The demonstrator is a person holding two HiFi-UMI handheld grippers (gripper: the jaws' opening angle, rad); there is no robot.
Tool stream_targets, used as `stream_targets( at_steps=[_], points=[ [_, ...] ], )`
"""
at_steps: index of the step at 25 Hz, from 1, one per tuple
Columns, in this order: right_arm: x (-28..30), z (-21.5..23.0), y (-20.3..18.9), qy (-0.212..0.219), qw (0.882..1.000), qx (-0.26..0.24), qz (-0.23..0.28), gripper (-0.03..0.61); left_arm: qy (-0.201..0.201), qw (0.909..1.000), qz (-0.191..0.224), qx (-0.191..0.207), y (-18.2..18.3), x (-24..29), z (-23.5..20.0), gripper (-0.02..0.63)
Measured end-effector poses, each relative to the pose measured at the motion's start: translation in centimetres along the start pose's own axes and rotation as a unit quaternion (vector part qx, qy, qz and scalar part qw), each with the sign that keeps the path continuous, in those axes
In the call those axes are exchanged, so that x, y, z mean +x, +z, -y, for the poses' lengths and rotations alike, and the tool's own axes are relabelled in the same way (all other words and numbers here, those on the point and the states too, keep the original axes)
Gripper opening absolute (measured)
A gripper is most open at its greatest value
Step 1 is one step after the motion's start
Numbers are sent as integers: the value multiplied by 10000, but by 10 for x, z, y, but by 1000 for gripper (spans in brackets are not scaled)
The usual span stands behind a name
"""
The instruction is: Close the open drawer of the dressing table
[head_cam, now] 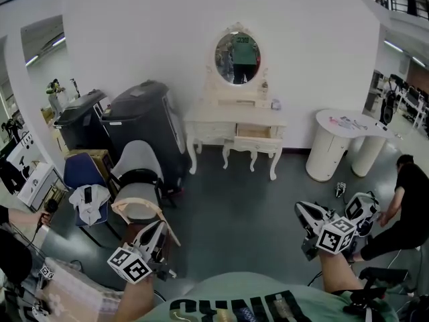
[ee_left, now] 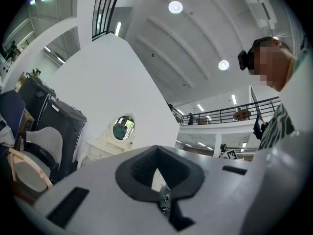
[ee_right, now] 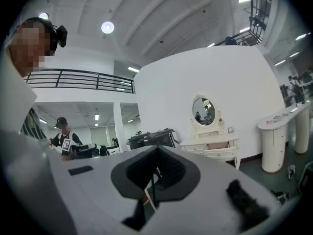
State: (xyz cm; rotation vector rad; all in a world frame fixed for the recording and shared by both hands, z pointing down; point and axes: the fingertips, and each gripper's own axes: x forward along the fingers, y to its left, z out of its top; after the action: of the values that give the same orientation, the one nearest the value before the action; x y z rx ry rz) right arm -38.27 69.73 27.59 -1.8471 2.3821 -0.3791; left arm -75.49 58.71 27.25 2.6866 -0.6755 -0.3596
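Observation:
The white dressing table (head_cam: 231,121) stands against the far wall under its oval mirror (head_cam: 236,58). Its right drawer (head_cam: 255,131) is pulled out and shows a tan inside. Both grippers are held low and near me, a few steps back from the table. My left gripper (head_cam: 158,231) at the lower left is shut on nothing, and my right gripper (head_cam: 314,217) at the lower right is also shut and empty. The left gripper view has the table (ee_left: 100,148) small beyond the shut left gripper (ee_left: 159,173). The right gripper view shows the open drawer (ee_right: 218,145) past the right gripper (ee_right: 155,173).
A white stool (head_cam: 251,154) sits under the dressing table. Two dark bins (head_cam: 144,119) and a grey chair (head_cam: 137,180) stand to the left, with a blue chair (head_cam: 82,172) beyond. A white curved counter (head_cam: 342,139) is at the right, where a person (head_cam: 409,200) crouches on the floor.

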Motion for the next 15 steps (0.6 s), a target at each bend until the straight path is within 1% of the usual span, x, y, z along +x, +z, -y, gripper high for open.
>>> stream_targets(
  at_steps=[4,8,11,15],
  points=[
    [-12,6,2,-30,9999,-96,23,11,-52,10000,-26,2,-5,7,11,-2],
    [-31,20,4,-98,9999,-78,117,11,-128,9999,-57,35,-11,20,26,-2],
    [-48,35,3,-202,9997,-77,125,11,-176,9998,-81,74,-18,34,36,-2],
    [-77,60,6,-354,9993,-74,125,11,-315,9994,-104,58,-29,58,63,-2]
  ],
)
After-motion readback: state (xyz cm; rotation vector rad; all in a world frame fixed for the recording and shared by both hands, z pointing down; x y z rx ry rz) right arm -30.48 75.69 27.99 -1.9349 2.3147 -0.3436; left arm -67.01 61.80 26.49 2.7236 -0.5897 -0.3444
